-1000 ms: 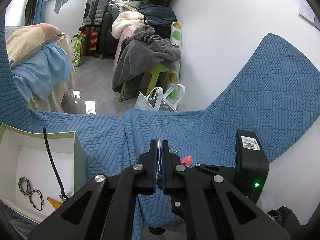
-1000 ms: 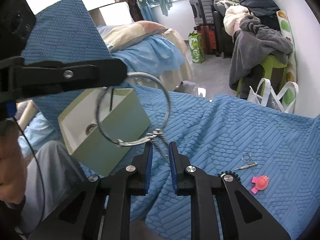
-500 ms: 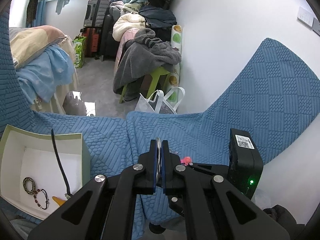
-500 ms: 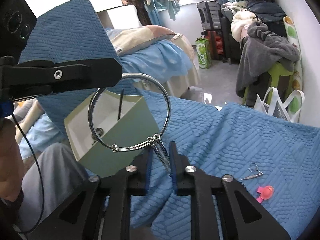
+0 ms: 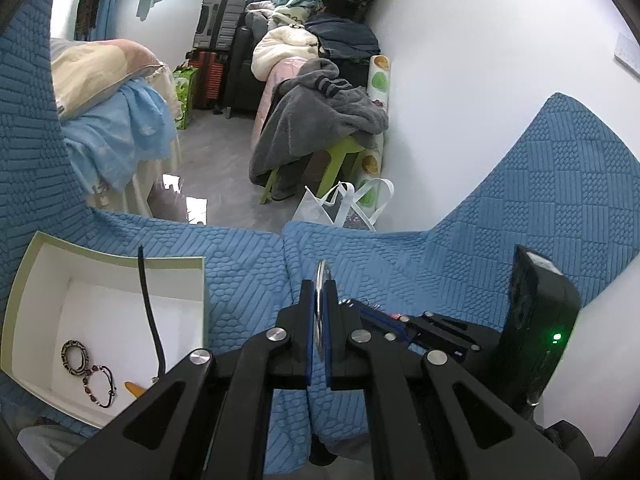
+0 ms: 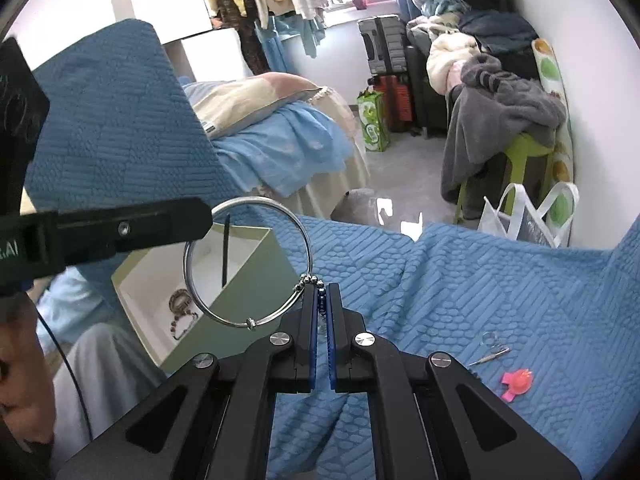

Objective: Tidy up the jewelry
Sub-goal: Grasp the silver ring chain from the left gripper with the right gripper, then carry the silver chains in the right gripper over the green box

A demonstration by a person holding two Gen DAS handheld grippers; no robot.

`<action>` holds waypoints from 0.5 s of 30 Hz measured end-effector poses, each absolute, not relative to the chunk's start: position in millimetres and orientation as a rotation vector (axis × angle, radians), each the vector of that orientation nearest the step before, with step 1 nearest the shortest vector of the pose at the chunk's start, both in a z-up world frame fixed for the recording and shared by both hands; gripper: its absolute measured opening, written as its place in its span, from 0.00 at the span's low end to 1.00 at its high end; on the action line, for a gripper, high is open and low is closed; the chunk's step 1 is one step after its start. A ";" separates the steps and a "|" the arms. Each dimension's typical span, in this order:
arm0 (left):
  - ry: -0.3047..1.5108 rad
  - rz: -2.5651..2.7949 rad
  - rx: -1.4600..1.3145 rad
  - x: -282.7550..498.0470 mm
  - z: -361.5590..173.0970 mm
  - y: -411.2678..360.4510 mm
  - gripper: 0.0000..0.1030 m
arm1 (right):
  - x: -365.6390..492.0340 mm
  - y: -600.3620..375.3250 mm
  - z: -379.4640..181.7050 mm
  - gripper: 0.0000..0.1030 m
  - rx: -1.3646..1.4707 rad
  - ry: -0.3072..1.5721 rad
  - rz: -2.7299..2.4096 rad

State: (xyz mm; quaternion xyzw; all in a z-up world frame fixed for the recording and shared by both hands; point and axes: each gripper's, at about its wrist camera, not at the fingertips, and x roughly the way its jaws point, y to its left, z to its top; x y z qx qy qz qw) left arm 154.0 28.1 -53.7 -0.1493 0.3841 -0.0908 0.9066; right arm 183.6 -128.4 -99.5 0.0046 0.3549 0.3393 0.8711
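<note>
Both of my tools grip one thin silver wire bangle [image 6: 246, 262], raised above the blue quilted cover [image 6: 500, 288]. My left gripper [image 5: 320, 300] is clamped on the rim, seen edge-on between its blue pads. In the right wrist view that tool enters from 9 o'clock and pinches the ring's upper left arc. My right gripper [image 6: 320, 304] is clenched on the beaded clasp section at the ring's 4 o'clock. The open pale green cardboard box [image 5: 176, 258] lies at 8 o'clock in the left view and already contains a patterned ring and a dark beaded bracelet [image 5: 100, 384]. I judge the bangle light, stiff and slippery; polished wire may pivot between flat pads. The bead cluster likely offers the firmest purchase. A small metal charm [image 6: 490, 346] and a pink trinket [image 6: 518, 382] wait at 4 o'clock on the cover.
</note>
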 end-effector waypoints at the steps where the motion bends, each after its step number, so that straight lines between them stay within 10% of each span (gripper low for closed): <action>1: 0.792 -0.184 -0.308 153.6 -54.0 29.3 0.03 | 182.6 -127.6 -96.5 0.02 0.006 0.729 0.707; 15: 0.757 -0.098 -0.352 145.6 -44.3 74.5 0.03 | 165.5 -90.6 -40.2 0.02 0.009 0.618 0.772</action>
